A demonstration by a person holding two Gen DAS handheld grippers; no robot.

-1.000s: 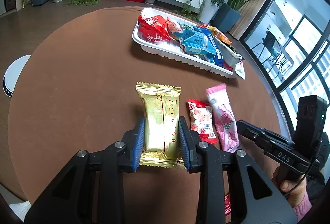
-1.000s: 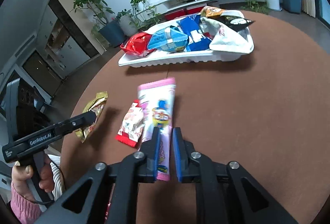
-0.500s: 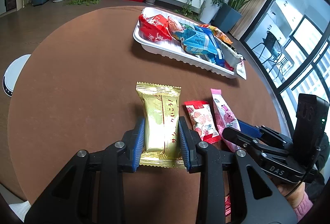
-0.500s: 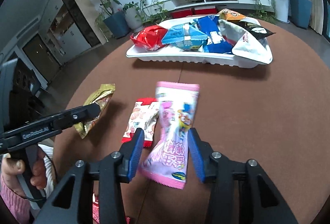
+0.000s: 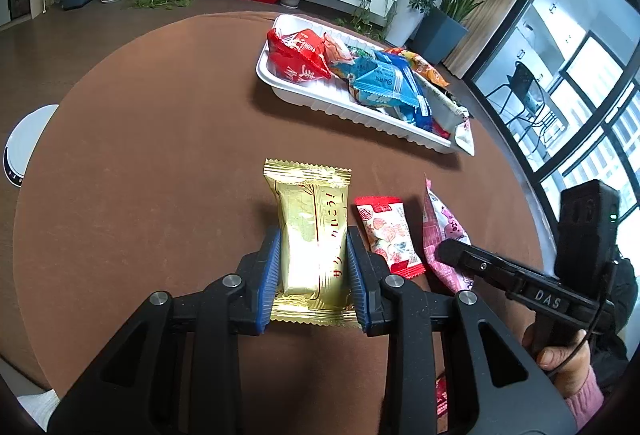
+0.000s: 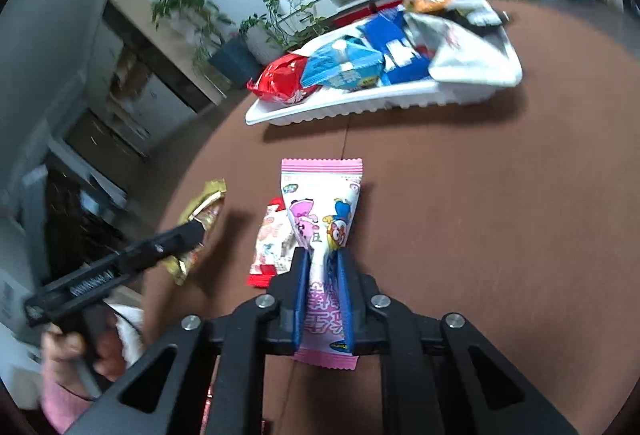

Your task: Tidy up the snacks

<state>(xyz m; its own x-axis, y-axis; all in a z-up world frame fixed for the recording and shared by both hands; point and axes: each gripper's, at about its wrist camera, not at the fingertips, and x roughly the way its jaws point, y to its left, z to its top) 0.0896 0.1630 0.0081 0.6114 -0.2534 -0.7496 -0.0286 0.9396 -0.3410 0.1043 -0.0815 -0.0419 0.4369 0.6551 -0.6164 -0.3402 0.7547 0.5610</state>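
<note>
Left gripper (image 5: 313, 267) is clenched on the gold pack (image 5: 310, 235), blue pads pressing both long sides; the pack's far end sticks out past the fingertips. In the right wrist view the gold pack (image 6: 200, 223) looks raised off the brown table (image 5: 140, 155). Right gripper (image 6: 324, 283) is clamped on the pink pack (image 6: 324, 231), pinching its middle so the wrapper crumples; far end fans out. Red pack (image 5: 386, 233) lies flat on the table between the gold and pink ones, just beside both. White tray (image 5: 360, 111) sits at the far side of the table, well apart, piled with red, blue, orange and white snack bags (image 5: 384, 83). Right wrist view is motion-blurred.
</note>
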